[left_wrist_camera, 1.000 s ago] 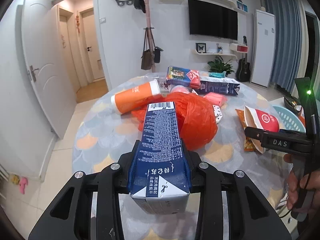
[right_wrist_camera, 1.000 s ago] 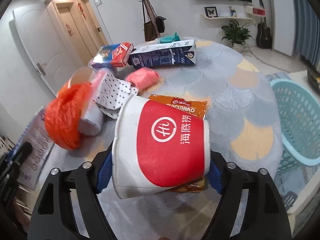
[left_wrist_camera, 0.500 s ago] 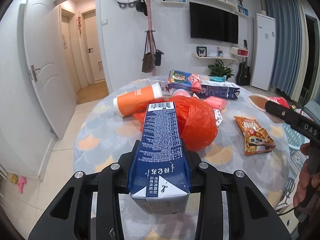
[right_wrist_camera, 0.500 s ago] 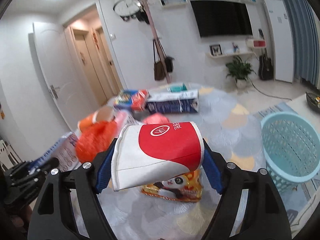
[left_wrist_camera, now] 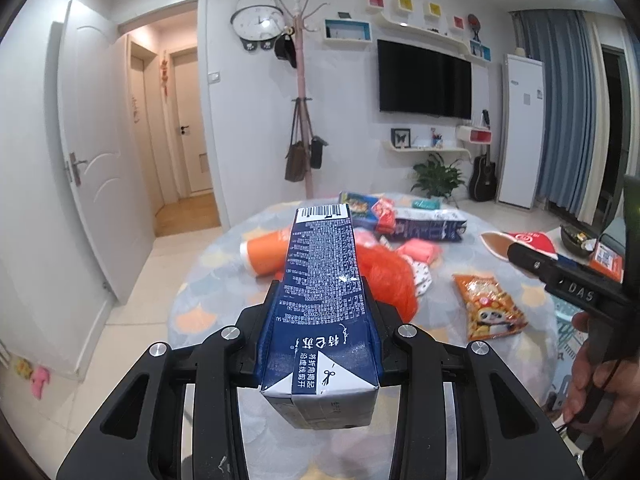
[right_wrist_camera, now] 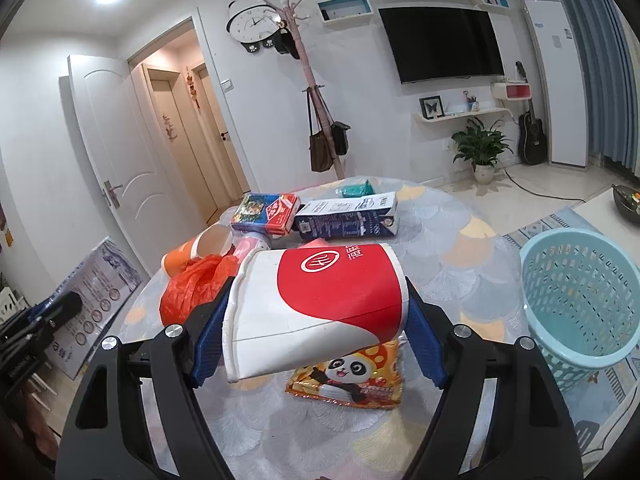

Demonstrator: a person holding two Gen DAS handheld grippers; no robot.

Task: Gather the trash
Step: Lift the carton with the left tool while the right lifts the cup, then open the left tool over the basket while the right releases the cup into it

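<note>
My left gripper [left_wrist_camera: 320, 332] is shut on a dark blue milk carton [left_wrist_camera: 322, 296], held above the round table [left_wrist_camera: 224, 280]. My right gripper [right_wrist_camera: 316, 320] is shut on a red and white paper cup [right_wrist_camera: 320, 300] lying sideways between its blue pads; in the left wrist view this right gripper [left_wrist_camera: 532, 258] shows at the right with the cup [left_wrist_camera: 524, 240]. On the table lie an orange plastic bag [right_wrist_camera: 192, 284], an orange cup [right_wrist_camera: 200, 248], a panda snack bag [right_wrist_camera: 352, 376], another blue carton [right_wrist_camera: 348, 220] and a colourful box [right_wrist_camera: 266, 210].
A light blue plastic basket [right_wrist_camera: 580, 300] stands on the floor right of the table. A pink item [left_wrist_camera: 420, 250] and a teal packet [right_wrist_camera: 354, 189] lie among the trash. A coat rack [left_wrist_camera: 304, 120] and a white door [left_wrist_camera: 92, 168] stand behind.
Both grippers rose with their loads and tilted up. The paper cup left the table, uncovering the panda snack bag beneath it. More of the wall and room now shows.
</note>
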